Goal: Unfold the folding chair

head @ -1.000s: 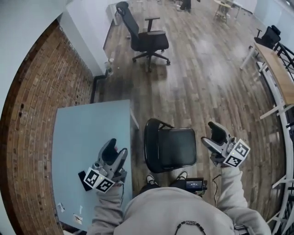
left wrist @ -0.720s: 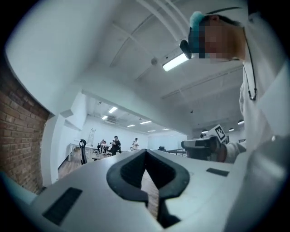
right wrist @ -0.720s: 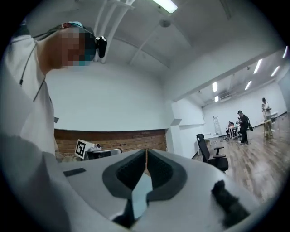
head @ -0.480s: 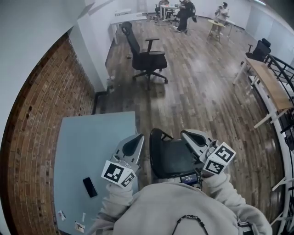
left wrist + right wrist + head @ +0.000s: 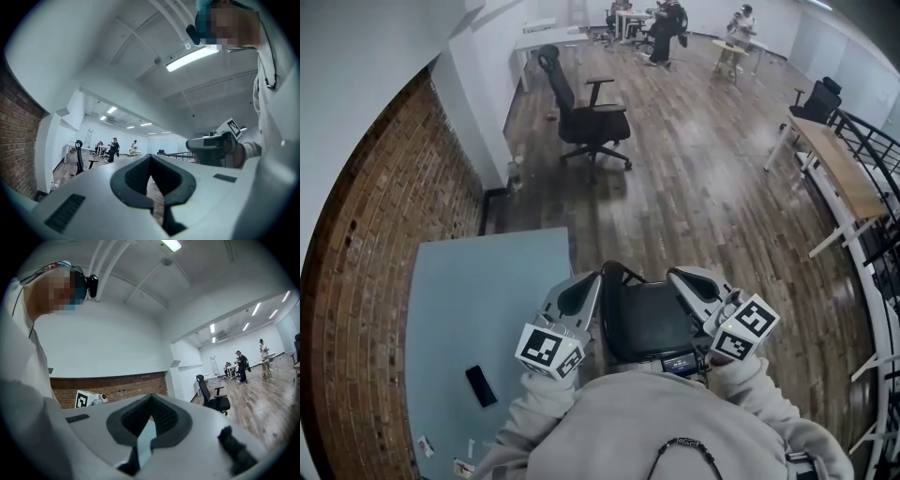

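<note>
The black folding chair stands open on the wood floor right in front of me, seat flat and its curved back frame to the left. Both grippers hover above it at chest height, pointing level and away from me. My left gripper is over the chair's left edge, and its jaws are shut on nothing. The right gripper is over the seat's right side, also shut and empty. Neither touches the chair. Each gripper view shows the other gripper beside it, across a small gap.
A light blue table with a dark phone stands at my left against the brick wall. A black office chair is farther out, a wooden desk and railing are at the right, and people are at the far end.
Both grippers rose and drew in together over the chair, the right one swinging far inward from the right. Their jaws closed from open. The head view tipped up slightly.
</note>
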A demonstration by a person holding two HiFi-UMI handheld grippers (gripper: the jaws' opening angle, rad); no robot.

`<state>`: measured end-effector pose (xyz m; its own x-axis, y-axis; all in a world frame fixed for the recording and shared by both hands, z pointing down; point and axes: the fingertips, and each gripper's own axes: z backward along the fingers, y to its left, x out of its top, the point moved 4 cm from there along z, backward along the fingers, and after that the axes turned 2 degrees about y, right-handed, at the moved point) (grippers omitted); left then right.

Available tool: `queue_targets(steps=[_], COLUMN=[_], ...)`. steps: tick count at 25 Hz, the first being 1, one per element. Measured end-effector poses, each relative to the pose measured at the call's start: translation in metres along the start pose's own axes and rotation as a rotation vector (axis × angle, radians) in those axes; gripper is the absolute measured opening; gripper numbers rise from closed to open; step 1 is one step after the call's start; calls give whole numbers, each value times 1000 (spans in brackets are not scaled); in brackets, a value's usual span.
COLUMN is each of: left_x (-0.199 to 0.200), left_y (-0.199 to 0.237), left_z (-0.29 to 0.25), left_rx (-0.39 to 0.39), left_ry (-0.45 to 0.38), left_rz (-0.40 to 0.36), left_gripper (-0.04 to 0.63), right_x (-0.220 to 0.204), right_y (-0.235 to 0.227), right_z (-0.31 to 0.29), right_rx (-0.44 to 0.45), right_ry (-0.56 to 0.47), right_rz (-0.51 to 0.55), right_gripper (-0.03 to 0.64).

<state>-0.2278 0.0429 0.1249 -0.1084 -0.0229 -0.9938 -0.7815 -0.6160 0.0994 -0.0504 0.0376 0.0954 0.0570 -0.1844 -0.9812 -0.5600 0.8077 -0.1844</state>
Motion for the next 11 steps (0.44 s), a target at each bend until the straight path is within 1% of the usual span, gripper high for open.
queue_targets(steps=[11], left_x=[-2], left_y=[-4], left_z=[-1], left_rx=[-16], left_ry=[15], left_rz=[3], left_gripper=[5], right_x=[-1], right_y=[-1], right_z=[6], right_rx=[-25], right_ry=[11], right_rz=[15], right_gripper=[8])
